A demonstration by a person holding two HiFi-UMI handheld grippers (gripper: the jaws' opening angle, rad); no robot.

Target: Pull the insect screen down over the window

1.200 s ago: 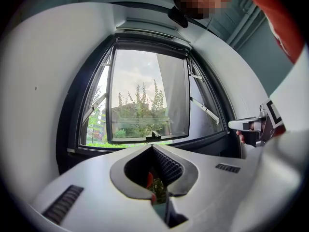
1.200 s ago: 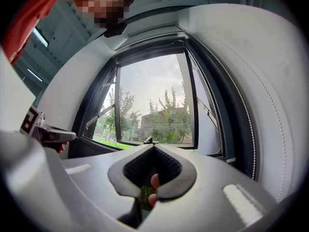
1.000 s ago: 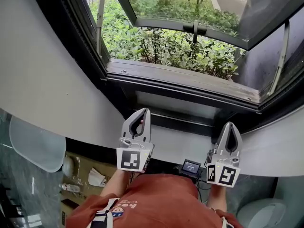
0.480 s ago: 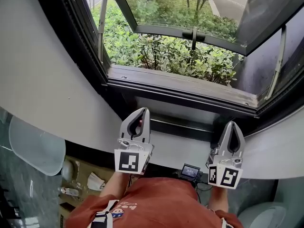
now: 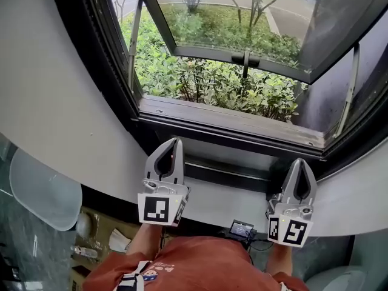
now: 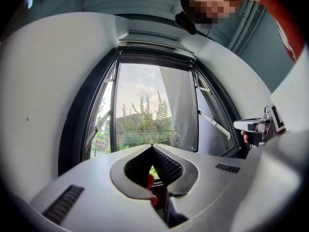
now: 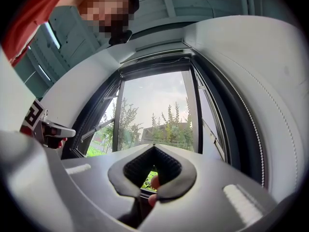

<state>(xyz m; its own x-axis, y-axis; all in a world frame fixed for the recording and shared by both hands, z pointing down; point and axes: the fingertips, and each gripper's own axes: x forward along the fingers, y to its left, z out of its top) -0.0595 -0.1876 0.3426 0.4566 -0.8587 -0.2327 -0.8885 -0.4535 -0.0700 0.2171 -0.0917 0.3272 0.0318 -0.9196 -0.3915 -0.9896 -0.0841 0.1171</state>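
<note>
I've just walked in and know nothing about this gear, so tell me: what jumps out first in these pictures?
Most striking is the dark-framed window at the top of the head view, swung open outward, with leafy green shrubs outside beneath it. Just below the sill, two grey hand-held tools point towards it: the left claw and the right claw, both shut and holding nothing. Along the bottom edge is the person's red shirt.
</note>
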